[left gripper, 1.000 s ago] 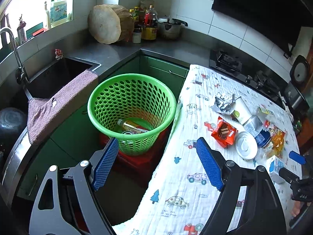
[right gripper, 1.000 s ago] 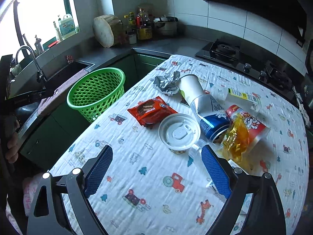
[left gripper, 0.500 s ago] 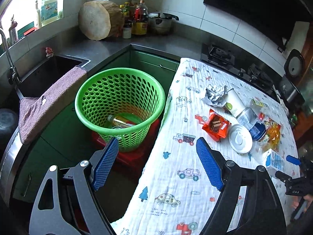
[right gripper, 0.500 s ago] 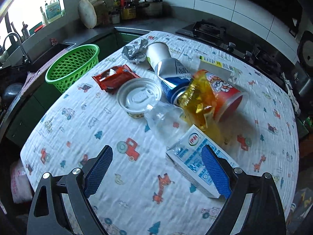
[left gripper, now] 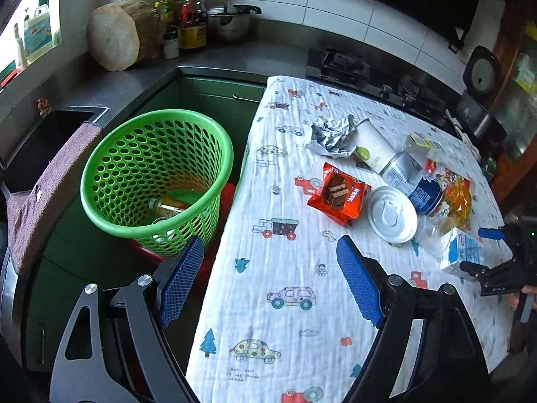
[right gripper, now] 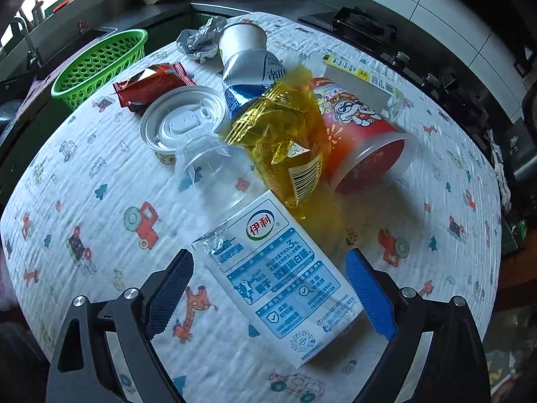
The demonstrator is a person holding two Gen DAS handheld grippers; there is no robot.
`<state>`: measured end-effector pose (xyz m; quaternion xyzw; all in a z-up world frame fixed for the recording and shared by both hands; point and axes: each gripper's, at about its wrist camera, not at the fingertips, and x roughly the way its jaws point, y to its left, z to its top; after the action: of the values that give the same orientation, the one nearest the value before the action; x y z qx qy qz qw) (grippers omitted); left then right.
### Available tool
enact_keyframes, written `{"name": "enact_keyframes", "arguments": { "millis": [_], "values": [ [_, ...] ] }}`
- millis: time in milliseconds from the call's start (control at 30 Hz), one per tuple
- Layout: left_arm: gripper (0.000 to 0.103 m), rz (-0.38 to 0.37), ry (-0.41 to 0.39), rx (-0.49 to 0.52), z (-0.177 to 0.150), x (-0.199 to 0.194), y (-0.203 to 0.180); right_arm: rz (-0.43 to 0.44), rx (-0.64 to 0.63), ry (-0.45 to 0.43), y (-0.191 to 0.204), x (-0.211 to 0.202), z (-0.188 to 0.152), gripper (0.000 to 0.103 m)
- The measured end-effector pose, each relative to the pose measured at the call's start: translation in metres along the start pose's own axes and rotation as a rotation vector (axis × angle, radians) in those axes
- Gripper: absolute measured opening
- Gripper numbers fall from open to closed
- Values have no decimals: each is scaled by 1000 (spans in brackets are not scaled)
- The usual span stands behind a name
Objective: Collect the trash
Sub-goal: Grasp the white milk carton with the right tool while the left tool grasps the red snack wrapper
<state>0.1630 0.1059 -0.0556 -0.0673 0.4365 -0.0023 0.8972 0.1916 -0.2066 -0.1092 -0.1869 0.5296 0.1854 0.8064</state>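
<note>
Trash lies on a cartoon-print tablecloth. A white and blue milk carton lies flat between the fingers of my open right gripper, untouched by the pads. Beyond it are a yellow wrapper, a red paper cup, a clear plastic cup, a white lid, a red snack packet and crumpled foil. My left gripper is open and empty over the table's left edge. The green basket stands beside the table and holds a bottle.
A counter with a sink, a towel, a wooden block and bottles runs behind the basket. A gas stove sits past the table's far edge. The right gripper shows in the left wrist view.
My right gripper has moved forward and to the right over the table, so the milk carton now lies between its fingers. My left gripper has shifted right, away from the basket.
</note>
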Motion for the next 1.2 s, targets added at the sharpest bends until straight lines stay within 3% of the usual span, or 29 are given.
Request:
{"name": "enact_keyframes", "arguments": {
  "millis": [400,667,867,1000,1133,1200],
  "values": [
    [81,-61,61,136,24,46,-32,-12,-94,74,4,33,2,89],
    [87,-117,81,256,47,88,-68,-52,-86,84,13,27,-4,76],
    [87,-176,121,327,56,120,-87,-2,-30,101,23,16,-11,72],
    [85,-184,142,351,56,136,-90,21,0,106,34,10,-18,72],
    [72,-203,166,354,58,150,-90,53,33,104,40,8,-19,71],
    [71,-211,178,351,58,157,-90,48,36,103,45,9,-20,71]
  ]
}}
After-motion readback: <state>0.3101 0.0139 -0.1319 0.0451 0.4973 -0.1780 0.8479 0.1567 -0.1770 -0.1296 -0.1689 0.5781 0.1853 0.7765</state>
